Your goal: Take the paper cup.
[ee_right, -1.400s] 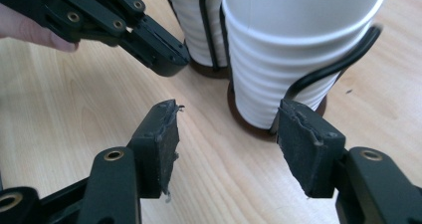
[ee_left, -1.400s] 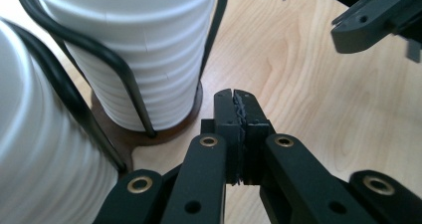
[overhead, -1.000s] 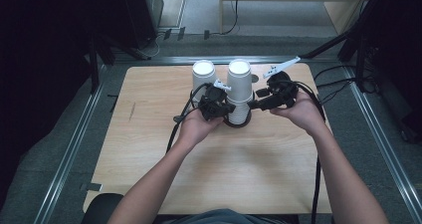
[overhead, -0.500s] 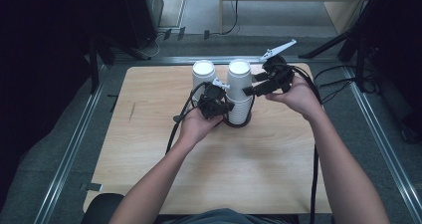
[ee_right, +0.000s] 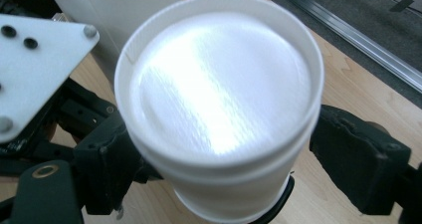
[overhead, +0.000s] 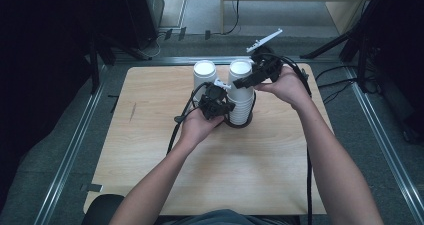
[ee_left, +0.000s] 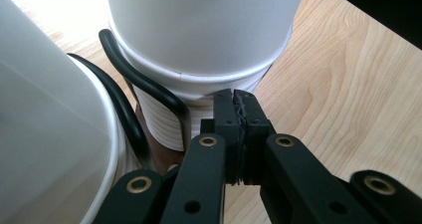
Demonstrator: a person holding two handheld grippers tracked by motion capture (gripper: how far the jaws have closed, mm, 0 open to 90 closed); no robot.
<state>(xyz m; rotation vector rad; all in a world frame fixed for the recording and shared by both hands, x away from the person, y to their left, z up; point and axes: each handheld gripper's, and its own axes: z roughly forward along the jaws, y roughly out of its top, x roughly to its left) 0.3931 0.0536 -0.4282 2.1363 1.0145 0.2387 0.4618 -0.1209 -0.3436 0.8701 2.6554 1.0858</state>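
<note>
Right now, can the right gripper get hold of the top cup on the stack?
Probably yes: the right gripper has just opened, jaws either side of the top cup, nothing between.

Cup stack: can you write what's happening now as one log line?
left gripper: shut, at cup stack base | right gripper: jaws just opened, astride top cup | second stack: behind

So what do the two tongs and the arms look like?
Both tongs, left and right, are black with brass-coloured rivets, each trailing a black cable. A pale grey three-cornered plate tops the right one. The forearms are bare, no sleeves.
</note>
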